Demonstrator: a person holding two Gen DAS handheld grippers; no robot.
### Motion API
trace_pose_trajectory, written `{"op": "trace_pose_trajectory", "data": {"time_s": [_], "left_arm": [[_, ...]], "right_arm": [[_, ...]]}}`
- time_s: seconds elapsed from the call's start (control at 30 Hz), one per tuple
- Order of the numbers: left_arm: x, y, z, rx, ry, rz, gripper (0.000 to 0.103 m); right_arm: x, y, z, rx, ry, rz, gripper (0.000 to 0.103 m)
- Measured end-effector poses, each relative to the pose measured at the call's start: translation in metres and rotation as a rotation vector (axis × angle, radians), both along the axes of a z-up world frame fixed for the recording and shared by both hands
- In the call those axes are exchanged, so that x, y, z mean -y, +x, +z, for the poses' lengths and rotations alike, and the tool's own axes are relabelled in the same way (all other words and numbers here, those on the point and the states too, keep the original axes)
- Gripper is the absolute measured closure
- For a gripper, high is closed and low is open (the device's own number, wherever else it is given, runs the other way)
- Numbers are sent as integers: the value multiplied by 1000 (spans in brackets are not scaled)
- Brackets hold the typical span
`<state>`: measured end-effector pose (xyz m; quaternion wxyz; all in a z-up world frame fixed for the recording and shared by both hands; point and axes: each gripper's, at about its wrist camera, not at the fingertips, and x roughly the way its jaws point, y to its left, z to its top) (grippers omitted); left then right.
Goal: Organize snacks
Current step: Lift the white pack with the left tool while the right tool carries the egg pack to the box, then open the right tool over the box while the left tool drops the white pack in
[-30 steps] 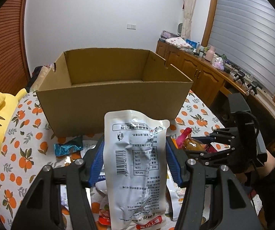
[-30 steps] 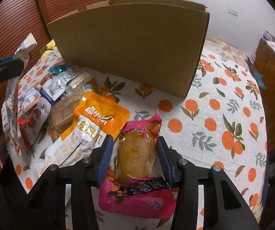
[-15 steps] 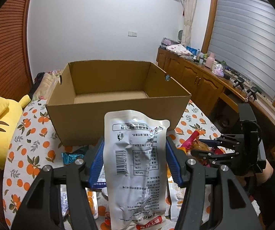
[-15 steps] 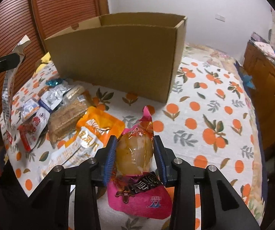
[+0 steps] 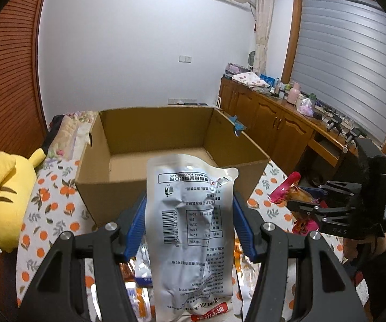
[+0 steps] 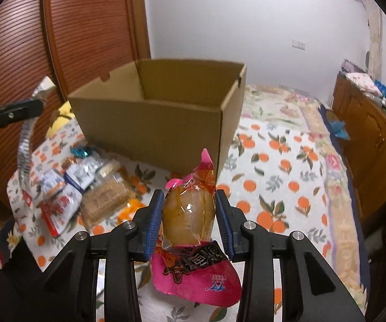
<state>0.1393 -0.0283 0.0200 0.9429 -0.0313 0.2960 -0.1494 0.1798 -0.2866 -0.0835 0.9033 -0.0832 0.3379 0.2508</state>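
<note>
Silver pouch (image 5: 190, 225) clamped upright in left gripper (image 5: 190, 228), long axis vertical, raised just short of the cardboard box (image 5: 166, 161)'s near rim. Pink packet (image 6: 193, 214) pinched in right gripper (image 6: 188, 218), tip up. Box open-topped, bare floor showing; loose snacks (image 6: 80, 196) beside it on the orange-print cloth (image 6: 273, 161).

The left tongs (image 5: 188, 225) are matte black angular arms, each with a round silver screw head, tipped with ribbed blue pads (image 5: 136, 228). The right tongs (image 6: 188, 221) are built the same: black linkages, silver screws, ridged blue pads (image 6: 155, 222). Seen from the left, their black body carries faint pale lettering and a thin black cable loop.
</note>
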Motion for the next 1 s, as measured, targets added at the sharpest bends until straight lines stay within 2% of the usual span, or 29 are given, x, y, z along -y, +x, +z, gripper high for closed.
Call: {"op": "trace_pose_trajectory", "data": {"time_s": [0.37, 0.5, 0.73, 1.0], "left_arm": [[-20, 34, 41, 52, -21, 2, 45], [-23, 51, 57, 73, 6, 8, 44], [-26, 89, 64, 66, 43, 23, 44], [-27, 143, 54, 24, 74, 37, 44]], "right_arm": [[-22, 13, 61, 115, 39, 63, 65], [-36, 28, 81, 146, 47, 92, 65], [-60, 63, 90, 158, 52, 121, 65], [-78, 111, 75, 135, 37, 129, 65]]}}
